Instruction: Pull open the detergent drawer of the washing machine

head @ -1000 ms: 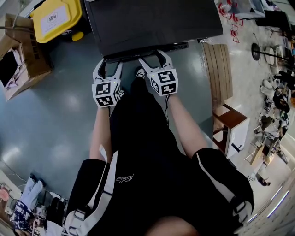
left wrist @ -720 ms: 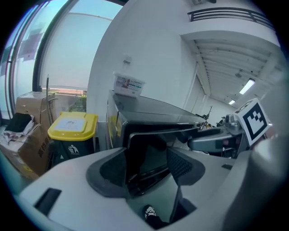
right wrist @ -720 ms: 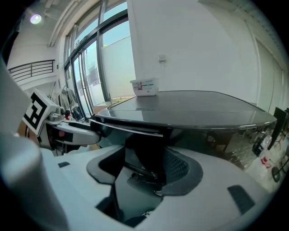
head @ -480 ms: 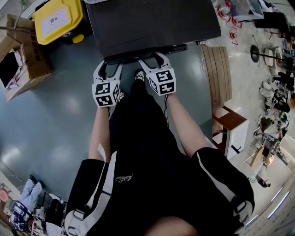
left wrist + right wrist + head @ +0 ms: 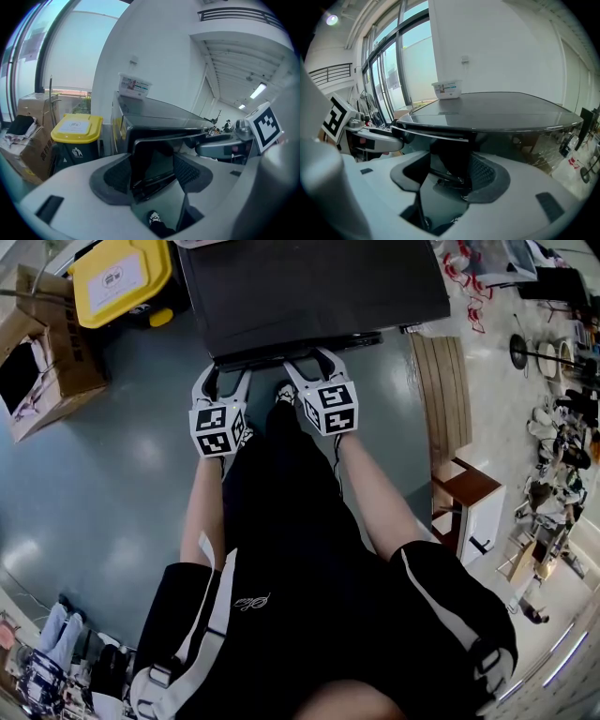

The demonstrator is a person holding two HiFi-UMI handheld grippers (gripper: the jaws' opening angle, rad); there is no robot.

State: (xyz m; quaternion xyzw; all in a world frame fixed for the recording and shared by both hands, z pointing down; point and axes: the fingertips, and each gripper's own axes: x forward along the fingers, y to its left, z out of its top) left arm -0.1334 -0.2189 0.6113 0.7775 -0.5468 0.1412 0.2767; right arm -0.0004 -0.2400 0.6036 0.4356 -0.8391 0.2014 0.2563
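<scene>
My right gripper [image 5: 307, 358], jaws just closing, clamps the detergent drawer [image 5: 450, 159]; left gripper [image 5: 225, 371] hangs released before the washing machine [image 5: 309, 287].

left gripper [image 5: 225, 372] jaws apart, right gripper [image 5: 309, 359] jaws just closed on drawer [image 5: 448, 160]

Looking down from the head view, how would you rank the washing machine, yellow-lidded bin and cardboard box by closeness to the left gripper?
1. Washing machine, right in front of the left gripper.
2. Yellow-lidded bin, beside the machine.
3. Cardboard box, far left.
</scene>
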